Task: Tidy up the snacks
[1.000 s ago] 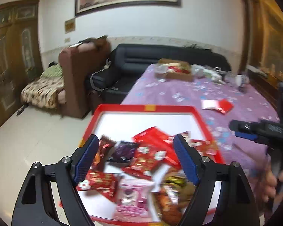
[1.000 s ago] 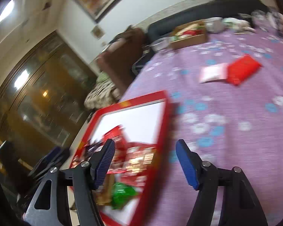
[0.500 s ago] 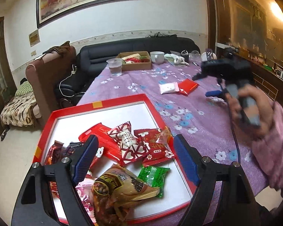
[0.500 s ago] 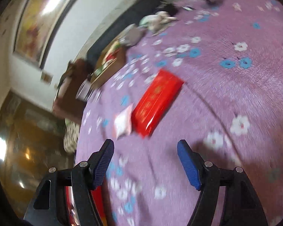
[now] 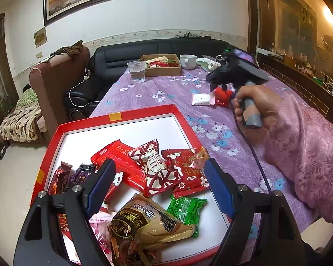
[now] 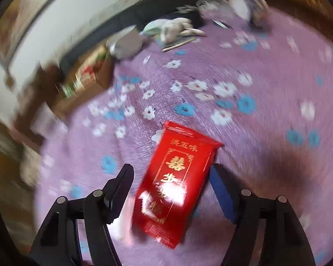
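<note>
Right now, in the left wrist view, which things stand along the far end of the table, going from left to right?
Clear plastic cup → cardboard box with snacks in it → white mug → crumpled cloth, partly hidden behind the right claw.

- Red tray (image 5: 144, 114), white inside, near left on the purple cloth; far half bare.
- Snack packets heaped in its near half: red wrappers (image 5: 184, 170), a green one (image 5: 185, 209), a tan bag (image 5: 148, 226).
- Red packet, gold print (image 6: 177, 177), flat on the cloth, right of the tray.
- White packet (image 5: 201, 99) touching its left side.
</note>
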A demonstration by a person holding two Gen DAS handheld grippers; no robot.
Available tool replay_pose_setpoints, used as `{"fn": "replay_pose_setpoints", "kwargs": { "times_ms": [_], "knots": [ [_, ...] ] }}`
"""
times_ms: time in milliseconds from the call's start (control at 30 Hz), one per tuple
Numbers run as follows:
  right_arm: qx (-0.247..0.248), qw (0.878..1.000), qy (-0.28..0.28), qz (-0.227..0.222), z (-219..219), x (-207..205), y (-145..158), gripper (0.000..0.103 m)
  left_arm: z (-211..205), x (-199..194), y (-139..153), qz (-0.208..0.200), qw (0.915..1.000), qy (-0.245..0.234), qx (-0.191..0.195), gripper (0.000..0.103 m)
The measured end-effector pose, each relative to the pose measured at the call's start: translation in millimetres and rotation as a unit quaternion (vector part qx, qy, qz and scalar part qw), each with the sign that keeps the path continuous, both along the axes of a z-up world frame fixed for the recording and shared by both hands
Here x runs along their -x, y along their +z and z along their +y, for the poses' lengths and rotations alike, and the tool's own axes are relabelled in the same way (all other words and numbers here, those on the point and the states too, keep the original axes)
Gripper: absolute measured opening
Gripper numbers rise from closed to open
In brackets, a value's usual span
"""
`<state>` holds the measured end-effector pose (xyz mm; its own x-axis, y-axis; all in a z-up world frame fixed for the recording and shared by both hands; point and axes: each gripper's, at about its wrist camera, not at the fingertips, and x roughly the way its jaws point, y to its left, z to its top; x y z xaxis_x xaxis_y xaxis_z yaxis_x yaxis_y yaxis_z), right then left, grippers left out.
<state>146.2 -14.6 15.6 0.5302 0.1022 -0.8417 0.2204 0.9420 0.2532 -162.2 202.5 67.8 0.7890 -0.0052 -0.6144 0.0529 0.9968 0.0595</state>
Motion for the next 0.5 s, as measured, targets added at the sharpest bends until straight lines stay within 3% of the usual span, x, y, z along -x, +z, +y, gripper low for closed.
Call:
{"fn": "replay_pose_setpoints", "kwargs": {
  "times_ms": [133,233,500],
  "knots": [
    [0.127,0.991,0.038,-0.004,21.3,-2.5,-7.6,0.061,-4.3,-0.2,2.2,0.002,1.0,-0.003,-0.005,0.082],
    [0.13,0.99,0.048,-0.014,8.7,7.0,-6.0,0.052,-11.4,-0.1,5.2,0.001,0.9999,-0.008,-0.009,0.082],
    [0.127,0.989,0.068,-0.024,-54.8,46.2,-6.1,0.051,-36.4,-21.0,17.7,0.033,0.9979,-0.036,0.043,0.082]
  ]
}}
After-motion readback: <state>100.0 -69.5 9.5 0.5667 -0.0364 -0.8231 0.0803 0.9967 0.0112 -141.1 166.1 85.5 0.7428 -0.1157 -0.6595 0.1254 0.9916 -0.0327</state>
